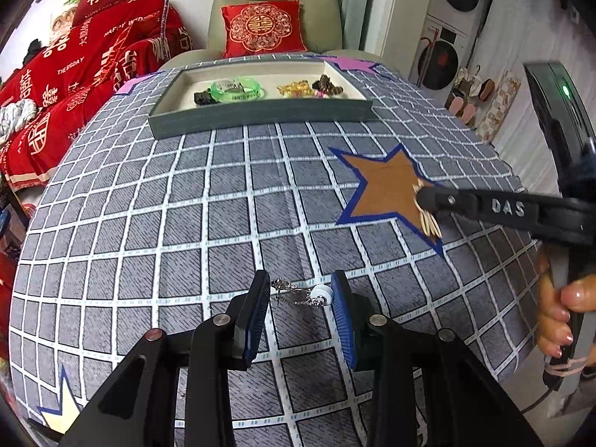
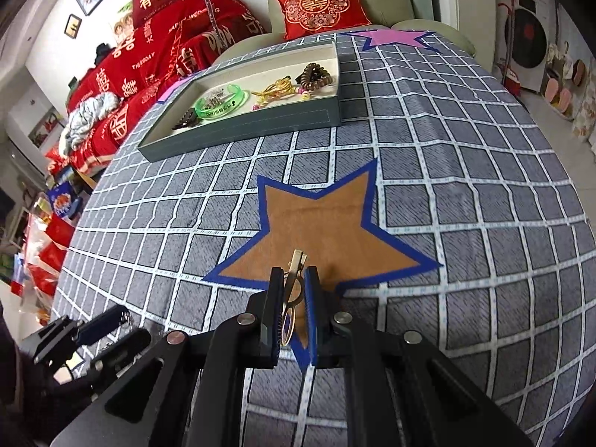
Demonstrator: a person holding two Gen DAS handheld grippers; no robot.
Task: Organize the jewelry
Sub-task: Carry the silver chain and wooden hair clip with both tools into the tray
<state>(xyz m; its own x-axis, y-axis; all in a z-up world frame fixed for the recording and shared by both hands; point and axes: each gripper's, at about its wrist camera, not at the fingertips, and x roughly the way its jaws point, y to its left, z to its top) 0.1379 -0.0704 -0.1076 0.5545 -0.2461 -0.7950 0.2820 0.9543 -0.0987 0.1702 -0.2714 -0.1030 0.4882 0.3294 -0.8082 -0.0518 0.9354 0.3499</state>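
A silver earring with a white bead [image 1: 303,295] lies on the checked cloth between the open fingers of my left gripper [image 1: 301,290]. My right gripper [image 2: 294,277] is shut on a gold clip-like jewelry piece [image 2: 294,272] and holds it over the brown star [image 2: 324,231]; in the left wrist view the right gripper [image 1: 424,201] shows with the gold piece [image 1: 428,219] hanging from it. A grey tray [image 1: 260,113] at the far side holds a green bangle [image 1: 238,91], a gold piece [image 1: 296,88] and dark hair ties [image 1: 327,85]. The tray also shows in the right wrist view [image 2: 242,130].
A grey checked cloth [image 1: 186,223] covers the table. A pink star [image 2: 391,37] is at the far right corner and a pale star [image 1: 61,409] at the near left. A green armchair with a red cushion [image 1: 262,28] stands behind the table, red bedding [image 1: 74,74] to the left.
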